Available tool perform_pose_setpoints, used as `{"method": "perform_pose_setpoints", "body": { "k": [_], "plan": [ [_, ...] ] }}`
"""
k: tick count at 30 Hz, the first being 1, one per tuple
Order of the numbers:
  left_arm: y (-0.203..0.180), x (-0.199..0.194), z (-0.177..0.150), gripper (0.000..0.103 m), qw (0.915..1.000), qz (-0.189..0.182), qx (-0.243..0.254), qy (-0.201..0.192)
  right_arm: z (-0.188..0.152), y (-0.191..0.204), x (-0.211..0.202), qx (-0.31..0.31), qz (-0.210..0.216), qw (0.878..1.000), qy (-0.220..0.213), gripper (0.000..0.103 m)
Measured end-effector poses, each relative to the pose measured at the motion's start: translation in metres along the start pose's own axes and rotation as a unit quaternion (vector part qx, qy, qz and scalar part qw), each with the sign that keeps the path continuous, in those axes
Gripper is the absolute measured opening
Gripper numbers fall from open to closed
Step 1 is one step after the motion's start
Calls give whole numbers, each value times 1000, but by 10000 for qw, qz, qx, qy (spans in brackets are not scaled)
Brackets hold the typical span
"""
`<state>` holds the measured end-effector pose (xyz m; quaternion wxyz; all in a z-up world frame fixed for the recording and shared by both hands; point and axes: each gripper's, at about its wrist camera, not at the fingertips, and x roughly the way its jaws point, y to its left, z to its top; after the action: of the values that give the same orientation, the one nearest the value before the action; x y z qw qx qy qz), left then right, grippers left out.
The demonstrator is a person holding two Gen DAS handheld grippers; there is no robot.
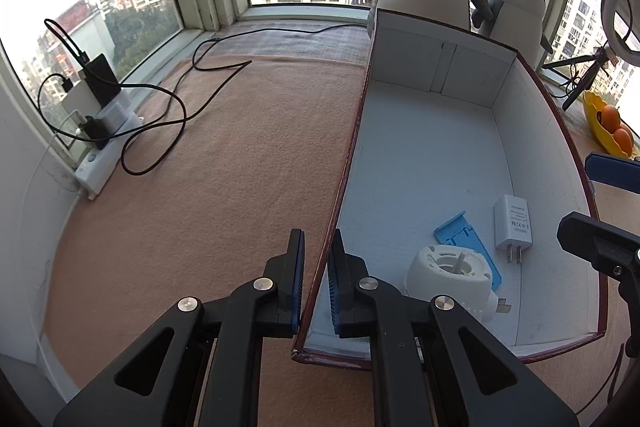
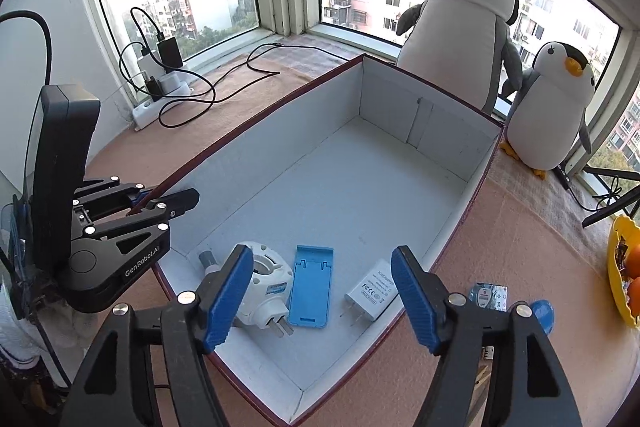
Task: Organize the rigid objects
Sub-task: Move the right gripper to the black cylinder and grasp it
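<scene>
**Box steadied, three items inside**

A large white-lined cardboard box with a dark red rim (image 2: 420, 131) sat on a peach cloth-covered surface (image 1: 208, 163). The left gripper (image 1: 316, 267) was clamped on the box's left wall near the front corner. The right gripper (image 2: 320, 299) hovered above the near end, jaws wide apart and holding nothing. Below it lay a white round plug-in device (image 2: 264, 287), a flat blue plastic stand (image 2: 312, 285) and a white wall charger (image 2: 372, 293), side by side. The box's far half was bare.
</scene>
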<state>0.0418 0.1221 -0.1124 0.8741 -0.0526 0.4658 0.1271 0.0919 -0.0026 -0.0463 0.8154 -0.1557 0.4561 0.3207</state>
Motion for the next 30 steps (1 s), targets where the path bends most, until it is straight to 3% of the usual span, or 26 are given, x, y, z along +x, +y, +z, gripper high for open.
{"method": "perform_pose_setpoints", "body": {
  "k": [15,22,30],
  "plan": [
    [0,0,0,10,10000,2,14,11,-23,-45,-37,575,-262,9974,-346,68],
    [0,1,0,10,10000,11,29,43,-57,-103,-61,1187,-653,9898,-434,68],
    [1,1,1,10,10000,17,34,81,-108,-171,-74,1856,-1173,9755,-146,68]
  ]
}}
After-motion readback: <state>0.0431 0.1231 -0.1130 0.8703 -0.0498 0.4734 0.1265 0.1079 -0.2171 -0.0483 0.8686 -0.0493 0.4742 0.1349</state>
